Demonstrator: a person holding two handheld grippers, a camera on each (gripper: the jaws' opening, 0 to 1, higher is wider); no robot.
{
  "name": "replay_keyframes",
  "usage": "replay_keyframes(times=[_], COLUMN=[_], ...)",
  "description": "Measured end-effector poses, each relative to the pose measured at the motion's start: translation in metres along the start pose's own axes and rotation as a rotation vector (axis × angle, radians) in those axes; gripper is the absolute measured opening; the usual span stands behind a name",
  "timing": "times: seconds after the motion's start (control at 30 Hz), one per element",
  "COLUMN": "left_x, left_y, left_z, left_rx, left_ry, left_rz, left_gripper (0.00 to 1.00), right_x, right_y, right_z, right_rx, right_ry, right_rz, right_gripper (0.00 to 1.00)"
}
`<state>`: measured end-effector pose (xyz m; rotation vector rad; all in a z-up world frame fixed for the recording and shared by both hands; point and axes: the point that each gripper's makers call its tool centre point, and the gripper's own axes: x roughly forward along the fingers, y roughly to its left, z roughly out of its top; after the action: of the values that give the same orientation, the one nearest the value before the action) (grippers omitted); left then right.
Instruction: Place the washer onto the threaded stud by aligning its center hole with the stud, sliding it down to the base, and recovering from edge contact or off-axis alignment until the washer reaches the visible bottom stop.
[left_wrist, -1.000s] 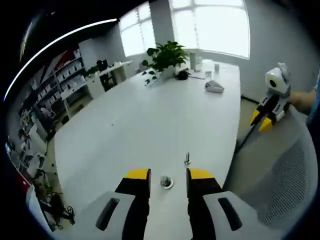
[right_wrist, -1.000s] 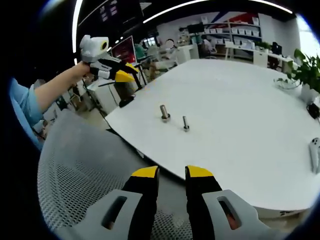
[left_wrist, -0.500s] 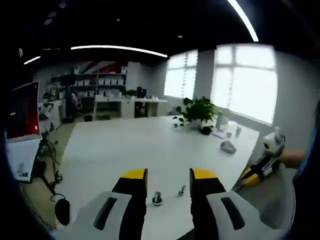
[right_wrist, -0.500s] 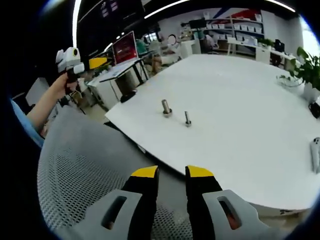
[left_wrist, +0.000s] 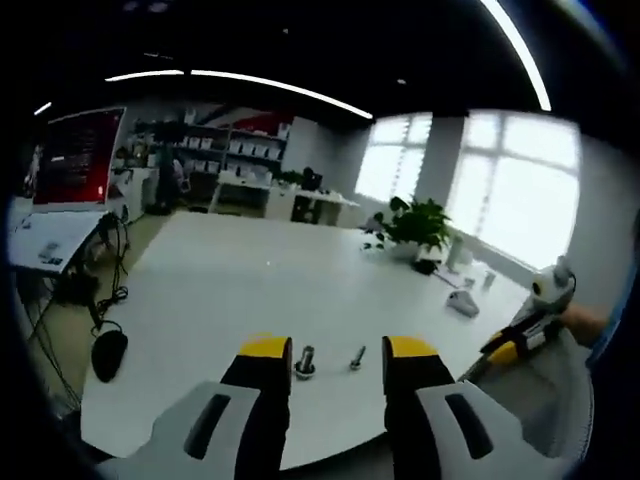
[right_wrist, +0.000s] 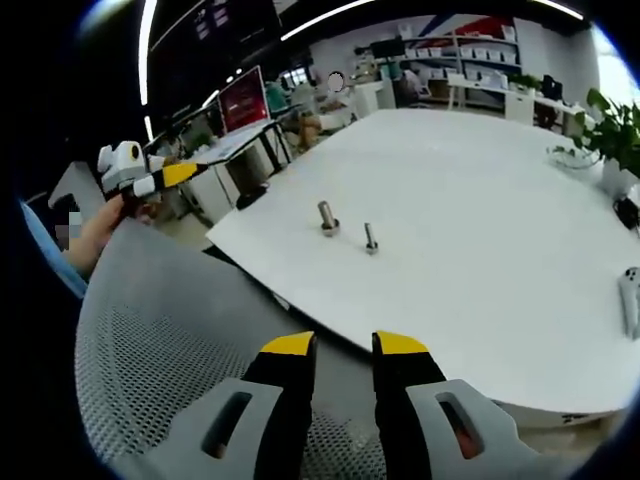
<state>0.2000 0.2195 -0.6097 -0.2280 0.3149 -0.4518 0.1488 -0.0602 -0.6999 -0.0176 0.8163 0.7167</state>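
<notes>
Small parts too tiny to read

On the worktop (right_wrist: 480, 240) the threaded stud (right_wrist: 371, 239) and the stubbier piece (right_wrist: 328, 219) beside it are mere specks; whether a washer sits on either cannot be told; the worktop's far right end is cut off by the right gripper view's edge.

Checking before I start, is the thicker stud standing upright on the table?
Upright: the thicker stud stands on its wide base on the white table.

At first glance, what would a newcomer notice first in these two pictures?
Two small metal pieces stand near the edge of the big white table: a thicker stud with a washer at its base and a thinner bolt beside it. The right gripper hangs over a grey mesh chair back, and a potted plant sits on the table's far side.
</notes>
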Motion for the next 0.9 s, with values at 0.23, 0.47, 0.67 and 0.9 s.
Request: replay_keyframes(times=[0.23,0.47,0.67,0.9], left_x=[-0.01,-0.006,-0.007,-0.007], left_y=[0.015,0.02,0.023,0.023], left_z=[0.0,-0.008,-0.013,-0.015], left_rx=[0.01,0.024,-0.021,-0.039], left_ry=[-0.077,-0.042,-0.03,-0.025], left_rz=[0.129,0.137,0.139,0.145], left_gripper=[0.39,0.36,0.36,0.35], right_x=[0.0,0.0,-0.003,-0.003], right_y=[-0.003,-0.005,-0.008,-0.012], right_z=[0.001,0.004,0.012,0.014], right_rx=[0.005,0.008,0.02,0.017], right_ry=[-0.01,-0.029,-0.087,-0.096], right_rz=[-0.009,-0.024,-0.042,-0.072], right_gripper=[0.25,0.25,0.25,0.3])
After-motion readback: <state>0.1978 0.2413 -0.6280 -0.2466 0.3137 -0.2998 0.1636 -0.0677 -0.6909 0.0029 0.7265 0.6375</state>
